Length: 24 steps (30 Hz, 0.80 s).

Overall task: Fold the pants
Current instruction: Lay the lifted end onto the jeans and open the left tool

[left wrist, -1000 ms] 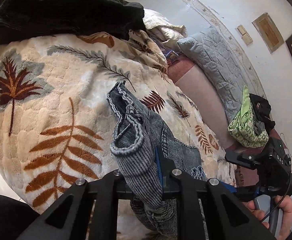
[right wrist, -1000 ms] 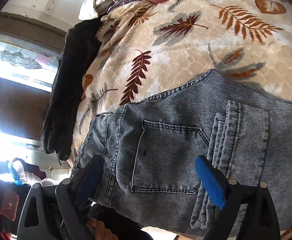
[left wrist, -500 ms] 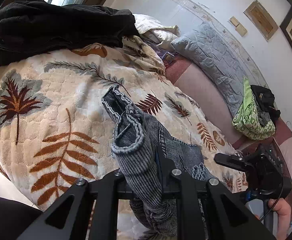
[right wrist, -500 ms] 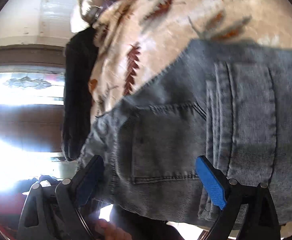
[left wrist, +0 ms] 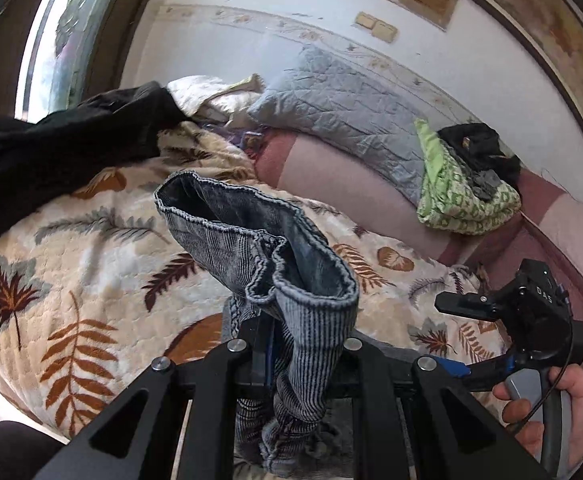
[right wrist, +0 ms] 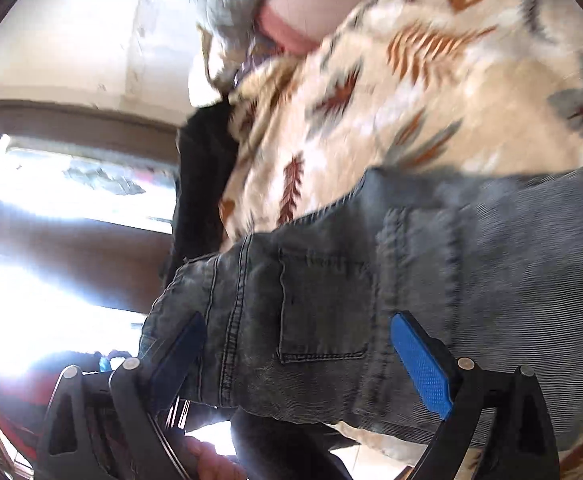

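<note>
My left gripper (left wrist: pixel 299 340) is shut on the bunched leg ends of grey-blue jeans (left wrist: pixel 259 248), whose hems stand up above the leaf-print blanket (left wrist: pixel 71 280). In the right wrist view the same jeans (right wrist: pixel 371 288) lie spread on the blanket (right wrist: pixel 451 100), back pocket (right wrist: pixel 323 304) facing up. My right gripper (right wrist: pixel 299 360) is open, its blue pads (right wrist: pixel 419 364) wide apart on either side of the pocket area without pressing the cloth. From the left wrist view the right gripper (left wrist: pixel 451 336) shows at the lower right, held by a hand (left wrist: pixel 571 408).
A black garment (left wrist: pixel 63 148) lies on the blanket's far left. A grey quilted pillow (left wrist: pixel 343 104) and a green patterned bundle (left wrist: pixel 463 200) topped by dark cloth rest against the wall. A bright window (right wrist: pixel 71 184) is on the left in the right wrist view.
My left gripper has risen and rolled with the jeans' leg ends still clamped, bringing the wall and pillow into view. My right gripper has swung sideways over the jeans, still open.
</note>
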{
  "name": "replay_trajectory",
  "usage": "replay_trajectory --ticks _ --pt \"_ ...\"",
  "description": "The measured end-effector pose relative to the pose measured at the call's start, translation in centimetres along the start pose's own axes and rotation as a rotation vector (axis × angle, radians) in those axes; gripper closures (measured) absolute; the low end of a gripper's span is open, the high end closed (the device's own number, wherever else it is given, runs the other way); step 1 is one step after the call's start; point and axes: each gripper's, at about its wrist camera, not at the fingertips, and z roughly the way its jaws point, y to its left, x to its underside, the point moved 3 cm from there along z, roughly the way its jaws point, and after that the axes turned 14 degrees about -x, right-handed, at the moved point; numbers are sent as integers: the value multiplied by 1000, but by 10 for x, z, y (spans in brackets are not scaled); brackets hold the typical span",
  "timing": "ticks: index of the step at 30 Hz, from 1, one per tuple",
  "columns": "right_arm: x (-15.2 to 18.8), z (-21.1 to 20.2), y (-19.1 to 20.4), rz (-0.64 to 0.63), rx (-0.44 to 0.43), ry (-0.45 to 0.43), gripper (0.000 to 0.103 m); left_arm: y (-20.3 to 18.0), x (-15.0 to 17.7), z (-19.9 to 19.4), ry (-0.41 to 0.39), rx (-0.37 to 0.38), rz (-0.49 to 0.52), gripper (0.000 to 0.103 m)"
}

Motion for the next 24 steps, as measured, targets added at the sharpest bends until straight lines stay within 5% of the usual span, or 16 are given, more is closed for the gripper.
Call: replay_trajectory --ticks 9,12,17,18,19,21,24 --pt "-5 -114 -38 35 24 -164 7 -139 55 -15 -36 141 310 88" --pt "-1 -141 -53 60 52 -216 7 -178 91 5 46 159 404 88" --pt "2 -175 -84 105 139 -250 7 -214 172 62 244 62 652 87" --pt "3 -178 -88 109 140 -245 7 -215 173 55 202 65 665 84" --pt "4 -180 -89 106 137 -244 7 -215 170 47 185 90 659 70" --pt "3 -181 -89 93 135 -246 7 -215 161 34 235 187 640 49" --pt "-3 -177 -84 76 129 -253 7 -200 136 1 212 262 581 49"
